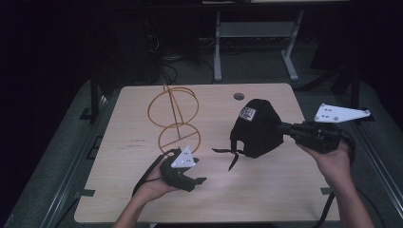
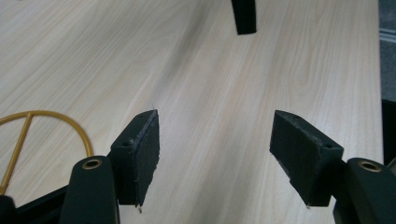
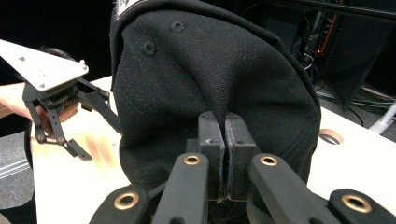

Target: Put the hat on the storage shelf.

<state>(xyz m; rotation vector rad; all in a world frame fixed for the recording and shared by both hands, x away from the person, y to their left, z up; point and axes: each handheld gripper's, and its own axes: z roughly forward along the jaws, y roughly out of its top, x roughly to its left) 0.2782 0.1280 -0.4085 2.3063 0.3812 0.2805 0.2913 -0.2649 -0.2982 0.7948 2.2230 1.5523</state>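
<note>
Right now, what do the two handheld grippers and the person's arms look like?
Both the left gripper and right gripper are black, with brass rivets, flat black jaws, a grey three-cornered plate dotted with holes, and trailing black cables. The forearms are bare, no sleeves visible.

High view overlooks the table point(image 1: 266, 190); gripper views ride close above it.

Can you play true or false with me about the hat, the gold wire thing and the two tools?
1. The right tool pinches the black hat. True.
2. The left tool is squeezing the gold wire stand. False: its jaws are apart with nothing between them.
3. The hat hangs on the wire stand. False: the hat is beside it, held by the right tool.
4. The wire stand stands on the wooden table. True.
</note>
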